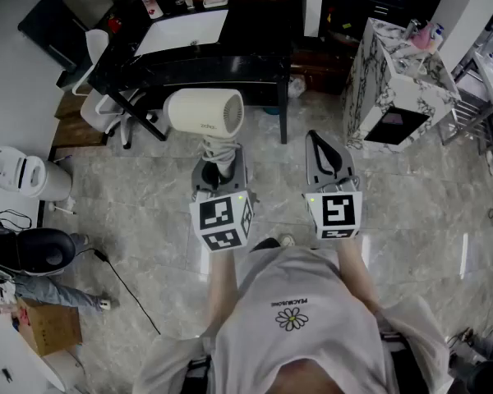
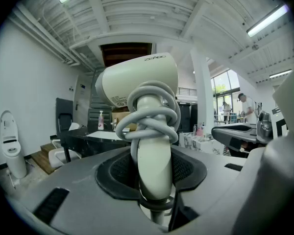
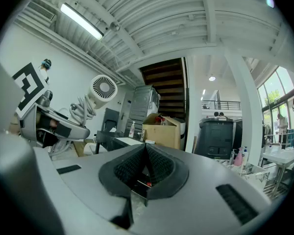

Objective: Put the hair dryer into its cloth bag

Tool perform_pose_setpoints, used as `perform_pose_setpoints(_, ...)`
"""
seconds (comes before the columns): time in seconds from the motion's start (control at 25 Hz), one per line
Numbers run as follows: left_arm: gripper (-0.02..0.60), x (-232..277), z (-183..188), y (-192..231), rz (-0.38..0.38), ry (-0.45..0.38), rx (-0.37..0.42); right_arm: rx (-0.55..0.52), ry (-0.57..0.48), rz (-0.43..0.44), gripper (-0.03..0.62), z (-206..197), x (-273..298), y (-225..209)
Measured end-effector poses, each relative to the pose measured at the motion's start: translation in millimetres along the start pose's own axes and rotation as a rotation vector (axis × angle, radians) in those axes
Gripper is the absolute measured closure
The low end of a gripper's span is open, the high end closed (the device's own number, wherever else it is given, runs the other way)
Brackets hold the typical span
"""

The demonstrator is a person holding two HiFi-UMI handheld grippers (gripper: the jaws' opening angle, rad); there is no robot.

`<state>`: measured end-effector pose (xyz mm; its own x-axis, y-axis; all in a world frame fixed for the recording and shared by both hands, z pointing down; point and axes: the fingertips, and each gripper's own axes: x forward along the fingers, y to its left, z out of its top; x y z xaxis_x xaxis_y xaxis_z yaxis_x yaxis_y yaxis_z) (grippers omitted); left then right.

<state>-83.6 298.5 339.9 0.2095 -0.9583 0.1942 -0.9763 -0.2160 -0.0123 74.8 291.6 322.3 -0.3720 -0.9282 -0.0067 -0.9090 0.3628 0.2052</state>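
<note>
A cream hair dryer (image 1: 204, 112) is held up over the floor, its barrel lying sideways and its grey cord wound round the handle (image 2: 154, 155). My left gripper (image 1: 219, 169) is shut on that handle, with the black pads pressing its lower part on both sides. In the left gripper view the dryer (image 2: 137, 80) fills the middle, above the left gripper (image 2: 154, 177). My right gripper (image 1: 319, 144) is level beside it on the right, shut with nothing between its fingers. In the right gripper view the right gripper (image 3: 146, 163) has its pads together, and the dryer (image 3: 104, 88) shows at the upper left.
A black table (image 1: 255, 52) stands ahead with a pale flat sheet or cloth (image 1: 182, 31) on it; I cannot tell whether this is the bag. An office chair (image 1: 107, 105) is at its left, a marble-patterned cabinet (image 1: 394, 80) at the right, and a white appliance (image 1: 20, 173) at the far left.
</note>
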Motion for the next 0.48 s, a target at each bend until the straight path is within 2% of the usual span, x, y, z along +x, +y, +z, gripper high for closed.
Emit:
perform_pose_setpoints(0.24, 0.42, -1, -1, 7, 0.004, 0.002, -0.019, 0.002, 0.003, 0.009, 0.583, -1, 1, 4)
perform_pose_setpoints(0.48, 0.422, -4, -2, 6, 0.004, -0.001, -0.034, 0.073, 0.008, 0.054, 0.583, -12, 4, 4)
